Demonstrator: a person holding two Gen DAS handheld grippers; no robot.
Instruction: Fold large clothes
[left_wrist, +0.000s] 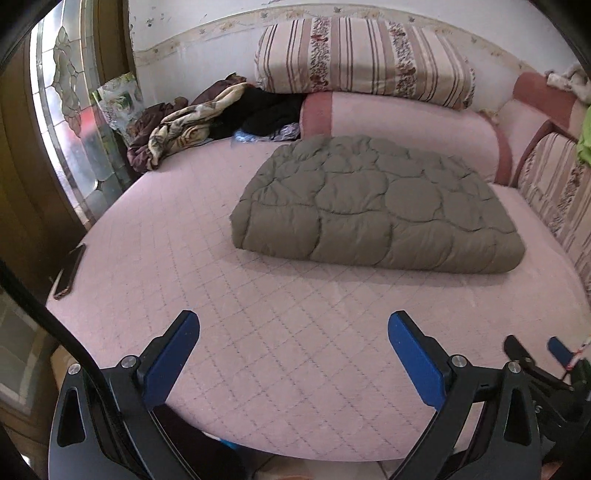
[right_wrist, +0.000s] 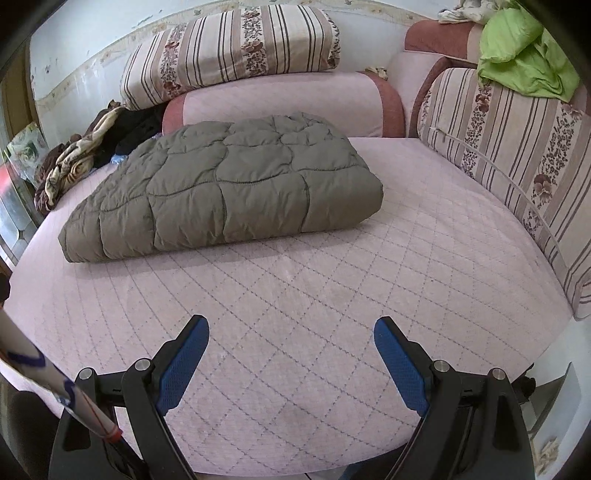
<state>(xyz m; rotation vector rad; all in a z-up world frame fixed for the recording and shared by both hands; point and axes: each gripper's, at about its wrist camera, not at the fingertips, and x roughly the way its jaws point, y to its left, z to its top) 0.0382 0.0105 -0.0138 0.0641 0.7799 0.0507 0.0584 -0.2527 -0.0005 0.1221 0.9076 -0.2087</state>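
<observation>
An olive-green quilted padded garment (left_wrist: 376, 206) lies folded into a thick rectangle on the pink quilted bed (left_wrist: 258, 332), toward the back. The right wrist view shows the same garment (right_wrist: 229, 184) on the bed (right_wrist: 314, 314), left of centre. My left gripper (left_wrist: 293, 325) hovers open over the bed's front edge, well short of the garment, with nothing between its blue fingers. My right gripper (right_wrist: 291, 330) is also open and empty above the near part of the bed. Part of the right gripper (left_wrist: 554, 354) shows at the lower right of the left wrist view.
Striped floral cushions (left_wrist: 362, 59) and a pink bolster (left_wrist: 406, 125) line the back. A heap of crumpled clothes (left_wrist: 192, 122) sits at the back left. A phone (left_wrist: 70, 271) lies on the bed's left edge. A striped cushion (right_wrist: 517, 155) with green cloth (right_wrist: 524, 51) stands right.
</observation>
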